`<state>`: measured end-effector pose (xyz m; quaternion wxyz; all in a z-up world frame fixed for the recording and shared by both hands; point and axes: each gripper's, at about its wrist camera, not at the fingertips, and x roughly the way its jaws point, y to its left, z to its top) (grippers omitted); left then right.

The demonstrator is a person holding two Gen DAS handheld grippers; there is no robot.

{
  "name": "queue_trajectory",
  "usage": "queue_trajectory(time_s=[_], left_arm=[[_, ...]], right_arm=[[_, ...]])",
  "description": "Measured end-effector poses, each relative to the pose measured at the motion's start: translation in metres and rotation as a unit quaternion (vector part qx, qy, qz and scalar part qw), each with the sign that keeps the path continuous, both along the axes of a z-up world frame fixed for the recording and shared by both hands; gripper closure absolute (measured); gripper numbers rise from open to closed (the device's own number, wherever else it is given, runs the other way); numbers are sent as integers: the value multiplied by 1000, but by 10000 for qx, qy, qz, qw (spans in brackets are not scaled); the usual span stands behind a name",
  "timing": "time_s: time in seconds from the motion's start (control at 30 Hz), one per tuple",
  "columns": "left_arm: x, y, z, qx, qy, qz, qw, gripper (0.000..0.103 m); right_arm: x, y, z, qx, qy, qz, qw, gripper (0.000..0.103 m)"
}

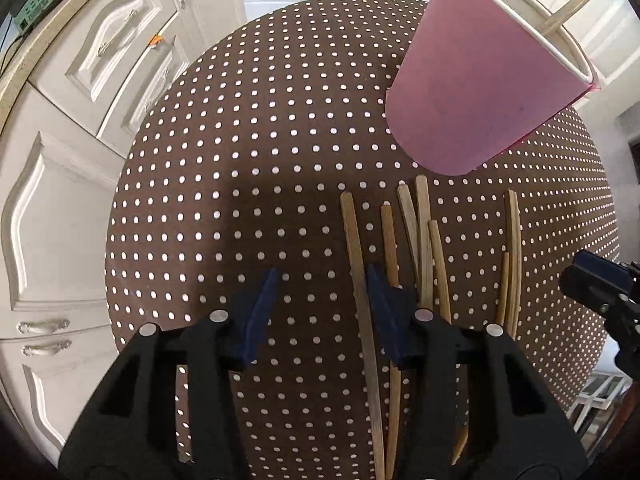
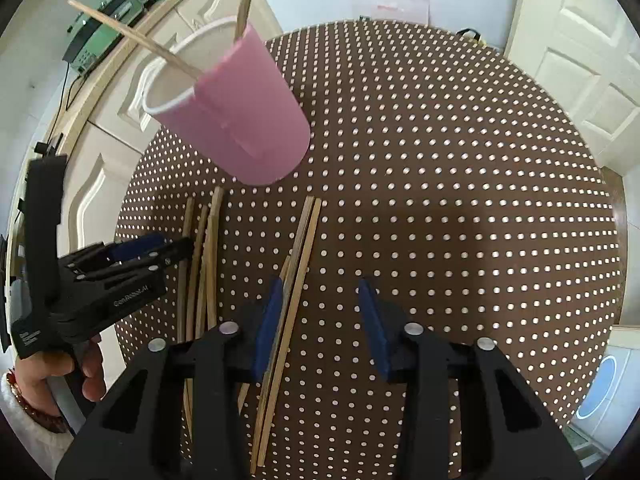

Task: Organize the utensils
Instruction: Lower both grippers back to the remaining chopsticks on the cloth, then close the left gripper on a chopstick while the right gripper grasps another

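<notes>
A pink paper cup (image 1: pixel 480 80) stands on the round brown polka-dot table (image 1: pixel 260 160) with two wooden chopsticks (image 2: pixel 132 36) sticking out of it; it also shows in the right wrist view (image 2: pixel 248 120). Several wooden chopsticks (image 1: pixel 424 240) lie side by side on the cloth in front of the cup. My left gripper (image 1: pixel 320 312) is open and empty, low over the leftmost sticks (image 1: pixel 360 280). My right gripper (image 2: pixel 320 320) is open and empty; a pair of sticks (image 2: pixel 300 248) runs beside its left finger. The left gripper also shows in the right wrist view (image 2: pixel 152 246).
White cabinets with drawers (image 1: pixel 80 160) stand close behind the table's left side. A white door (image 2: pixel 580 60) is at the far right. Electronic boxes (image 2: pixel 100 32) sit on the counter. The table edge is near on the left.
</notes>
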<state>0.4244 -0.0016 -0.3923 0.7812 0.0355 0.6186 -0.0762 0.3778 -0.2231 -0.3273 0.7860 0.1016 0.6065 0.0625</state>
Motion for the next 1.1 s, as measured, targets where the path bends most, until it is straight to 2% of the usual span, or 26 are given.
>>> queue_trajectory(time_s=[0.1, 0.23, 0.67, 0.7, 0.77, 0.8, 0.93, 1.1], left_arm=[[1, -3, 1, 97, -63, -13, 9999, 66], [1, -2, 2, 70, -70, -12, 10000, 70], [1, 3, 1, 71, -62, -30, 10000, 71], [2, 3, 1, 83, -68, -31, 9999, 73], [2, 2, 2, 77, -77, -74, 9999, 85], [2, 1, 2, 65, -66, -85, 9999, 92], [-1, 1, 4, -6, -13, -73, 10000, 94], [-5, 4, 12, -155, -9, -42, 9999, 96]], right_arm=[[6, 4, -7, -4, 90, 41, 10000, 77], [12, 10, -16, -134, 194, 125, 9996, 81], [27, 39, -33, -542, 325, 390, 9972, 84], [30, 43, -34, -625, 320, 426, 9966, 84], [33, 50, -34, -761, 306, 479, 9955, 89], [33, 51, -35, -836, 299, 488, 9949, 95], [36, 47, -38, -571, 340, 319, 9973, 99], [31, 24, -28, -220, 236, 100, 9994, 99]])
